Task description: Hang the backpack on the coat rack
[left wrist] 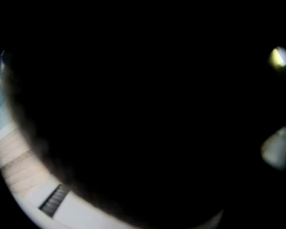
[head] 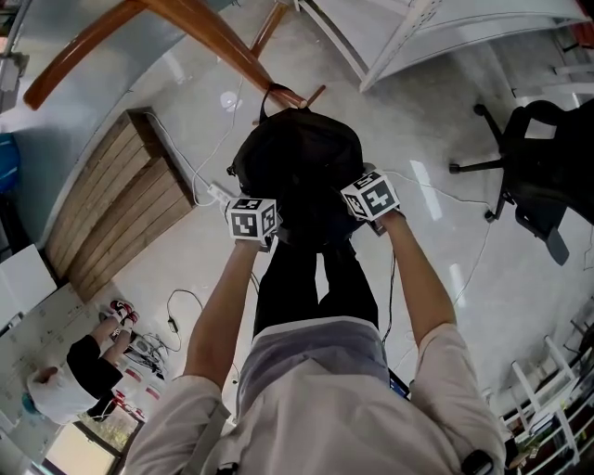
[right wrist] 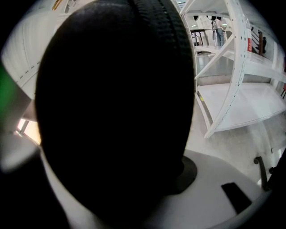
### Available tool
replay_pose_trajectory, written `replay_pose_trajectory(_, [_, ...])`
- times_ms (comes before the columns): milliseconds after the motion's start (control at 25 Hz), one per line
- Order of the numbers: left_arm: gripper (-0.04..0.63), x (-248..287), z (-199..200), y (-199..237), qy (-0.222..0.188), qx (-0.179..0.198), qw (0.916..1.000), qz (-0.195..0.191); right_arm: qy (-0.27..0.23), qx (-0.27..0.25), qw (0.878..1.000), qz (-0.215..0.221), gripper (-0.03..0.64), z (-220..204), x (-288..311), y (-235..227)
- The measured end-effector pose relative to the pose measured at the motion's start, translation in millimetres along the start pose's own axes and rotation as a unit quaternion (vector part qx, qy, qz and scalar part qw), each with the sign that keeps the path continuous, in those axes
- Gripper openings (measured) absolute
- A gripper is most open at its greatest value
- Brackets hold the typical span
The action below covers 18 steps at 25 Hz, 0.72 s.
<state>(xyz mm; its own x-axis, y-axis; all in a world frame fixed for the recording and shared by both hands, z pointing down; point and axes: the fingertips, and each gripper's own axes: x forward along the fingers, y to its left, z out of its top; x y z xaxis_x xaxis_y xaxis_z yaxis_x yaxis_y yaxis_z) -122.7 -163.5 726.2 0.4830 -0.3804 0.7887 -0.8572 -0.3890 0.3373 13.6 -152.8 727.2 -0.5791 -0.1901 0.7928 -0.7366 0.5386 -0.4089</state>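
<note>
A black backpack (head: 297,167) hangs in front of me, its top loop (head: 276,90) over a peg of the wooden coat rack (head: 213,37). My left gripper (head: 262,223) is at the bag's lower left and my right gripper (head: 364,200) at its lower right, both shut on the fabric with the jaw tips buried in it. The left gripper view is almost filled by the dark backpack (left wrist: 143,112). In the right gripper view the backpack (right wrist: 116,98), its zipper running up the middle, lies between the white jaws.
A slatted wooden panel (head: 111,204) lies on the pale floor at left, with a power strip (head: 218,192) and cables (head: 186,306) nearby. White shelving (head: 436,28) stands beyond the rack, a black office chair (head: 538,167) at right. A person (head: 74,371) crouches at lower left.
</note>
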Motion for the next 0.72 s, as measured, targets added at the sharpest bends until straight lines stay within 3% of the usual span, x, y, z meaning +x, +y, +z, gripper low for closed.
replay_pose_trajectory(720, [0.137, 25.3, 6.2, 27.6, -0.005, 0.015, 0.9996, 0.021, -0.021, 0.005, 1.0, -0.006, 0.21, 9.6, 30.3, -19.1])
